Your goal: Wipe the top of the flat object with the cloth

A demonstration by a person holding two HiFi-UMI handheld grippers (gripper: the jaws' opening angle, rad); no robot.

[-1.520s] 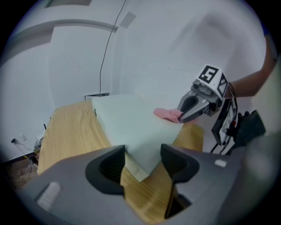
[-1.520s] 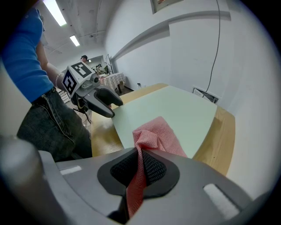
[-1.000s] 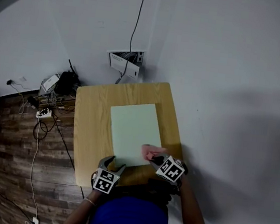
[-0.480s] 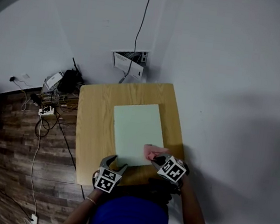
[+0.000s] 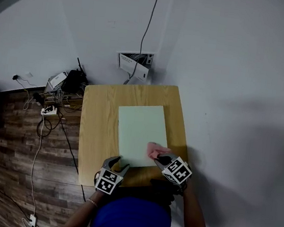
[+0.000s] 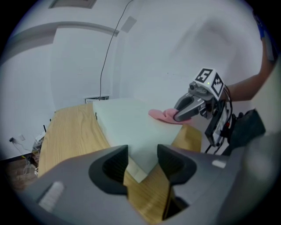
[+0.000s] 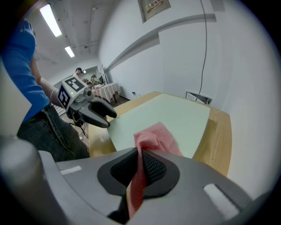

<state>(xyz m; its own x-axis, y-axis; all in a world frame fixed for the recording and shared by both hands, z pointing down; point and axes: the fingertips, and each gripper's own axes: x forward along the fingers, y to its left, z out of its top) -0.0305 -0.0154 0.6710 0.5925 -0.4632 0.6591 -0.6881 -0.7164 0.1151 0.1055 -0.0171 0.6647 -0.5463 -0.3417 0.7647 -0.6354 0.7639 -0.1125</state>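
A pale green flat board lies on the small wooden table. My left gripper is at the board's near left corner. In the left gripper view that corner sits between the jaws of my left gripper, which are closing; a strip of table still shows beside the left pad. My right gripper is shut on a pink cloth that rests on the board's near right part. In the right gripper view the cloth hangs pinched in that gripper, above the board.
The table stands against a white wall on its right and far sides. An open wall box with cables is behind it. Power strips and loose cables lie on the wooden floor to the left. The person's blue shirt is at the near edge.
The head view has drifted a little, so the table sits slightly more to the right. Both grippers stay at the board's near edge; the cloth has barely moved.
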